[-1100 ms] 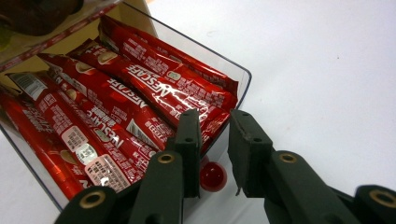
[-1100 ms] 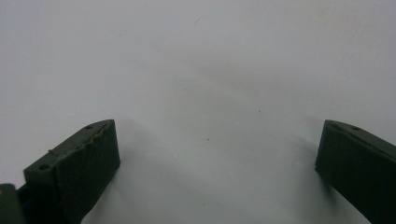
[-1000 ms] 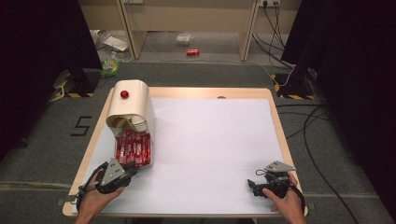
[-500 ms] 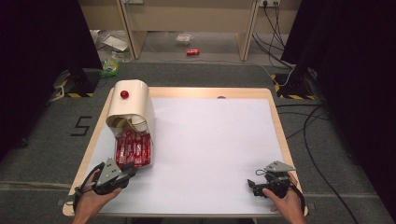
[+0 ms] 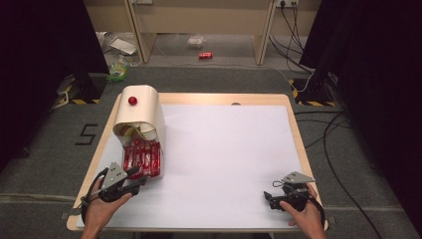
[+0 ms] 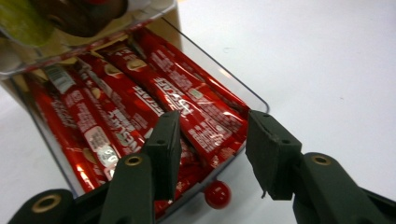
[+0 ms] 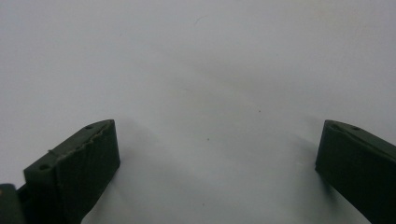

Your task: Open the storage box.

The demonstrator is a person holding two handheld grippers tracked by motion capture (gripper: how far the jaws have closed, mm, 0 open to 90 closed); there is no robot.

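The left gripper (image 6: 212,151), jaws spread, has edged closer to the clear drawer (image 5: 143,158) of red sachets (image 6: 154,100) near the table's (image 5: 224,149) left edge, over its red knob (image 6: 217,194). The right gripper (image 5: 271,199), jaws wide apart, stays at the front right corner.

A cream dispenser box (image 5: 138,113) with a red knob (image 5: 132,100) stands at the far left of the white tabletop (image 5: 224,149), its clear drawer of red packets (image 5: 142,157) pulled out toward the left claw (image 5: 134,179). The right claw (image 5: 271,197) rests near right, well apart.
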